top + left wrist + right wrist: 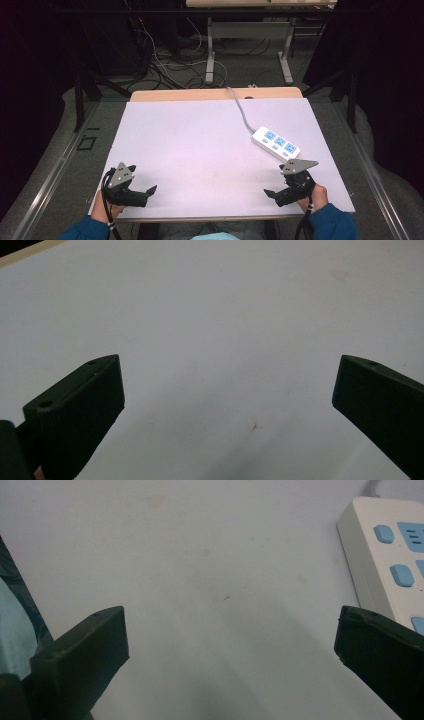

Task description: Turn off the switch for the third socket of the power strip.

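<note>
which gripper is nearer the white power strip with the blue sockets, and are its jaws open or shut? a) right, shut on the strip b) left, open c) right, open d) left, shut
c: in the high view the white power strip with blue sockets lies just beyond the right gripper, and in the right gripper view that gripper's jaws stand wide apart with nothing between them.

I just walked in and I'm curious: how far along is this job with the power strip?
Nothing looks done yet. The power strip lies untouched on the white table, its grey cord trailing off the far edge. Both tools are open and hold nothing: the left tool sits at the near left corner, the right tool just short of the strip. Reaching the strip and handling it remain.
</note>
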### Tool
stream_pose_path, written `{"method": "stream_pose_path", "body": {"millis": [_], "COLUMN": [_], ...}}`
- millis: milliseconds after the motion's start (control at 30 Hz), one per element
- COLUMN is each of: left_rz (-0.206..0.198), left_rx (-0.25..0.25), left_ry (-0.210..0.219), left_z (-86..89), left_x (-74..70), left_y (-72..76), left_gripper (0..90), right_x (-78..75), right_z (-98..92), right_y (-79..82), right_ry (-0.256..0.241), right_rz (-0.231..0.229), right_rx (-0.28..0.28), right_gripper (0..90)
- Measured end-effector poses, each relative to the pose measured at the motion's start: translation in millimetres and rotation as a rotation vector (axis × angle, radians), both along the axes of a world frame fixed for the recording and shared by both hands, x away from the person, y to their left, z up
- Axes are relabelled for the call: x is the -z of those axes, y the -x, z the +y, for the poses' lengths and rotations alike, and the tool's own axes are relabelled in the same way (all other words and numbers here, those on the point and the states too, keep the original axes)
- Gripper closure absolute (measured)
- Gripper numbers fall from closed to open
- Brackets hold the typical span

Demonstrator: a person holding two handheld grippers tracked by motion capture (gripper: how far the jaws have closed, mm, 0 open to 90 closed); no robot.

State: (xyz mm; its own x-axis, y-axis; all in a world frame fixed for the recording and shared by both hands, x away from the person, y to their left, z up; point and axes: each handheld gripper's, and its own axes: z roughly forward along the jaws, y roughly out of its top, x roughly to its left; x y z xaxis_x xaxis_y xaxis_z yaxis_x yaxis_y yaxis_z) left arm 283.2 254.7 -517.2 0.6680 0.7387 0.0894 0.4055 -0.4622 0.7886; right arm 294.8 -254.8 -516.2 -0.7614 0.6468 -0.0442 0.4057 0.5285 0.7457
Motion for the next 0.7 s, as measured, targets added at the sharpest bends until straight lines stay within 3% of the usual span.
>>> {"method": "stream_pose_path", "body": {"millis": [467, 533, 700], "left_rz": [0.016, 0.021, 0.024], "left_rx": [0.008, 0.015, 0.019], "left_ry": [-0.027, -0.034, -0.033], "left_z": [-2.1, -2.8, -2.5], "left_x": [1.0, 0.6, 1.1], "left_y": [-0.8, -0.8, -1.8], "left_gripper": [0.3, 0.3, 0.3], "right_x": [-1.5, -2.9, -4.2], "right_z": [-1.6, -1.7, -3.2], "right_y": [-2.2, -2.6, -8.2], "right_ry": [-0.005, 0.001, -0.015], "right_rz": [-0.006, 0.016, 0.001], "right_rx": [0.003, 0.009, 0.021], "right_gripper": [1.0, 1.2, 1.2]}}
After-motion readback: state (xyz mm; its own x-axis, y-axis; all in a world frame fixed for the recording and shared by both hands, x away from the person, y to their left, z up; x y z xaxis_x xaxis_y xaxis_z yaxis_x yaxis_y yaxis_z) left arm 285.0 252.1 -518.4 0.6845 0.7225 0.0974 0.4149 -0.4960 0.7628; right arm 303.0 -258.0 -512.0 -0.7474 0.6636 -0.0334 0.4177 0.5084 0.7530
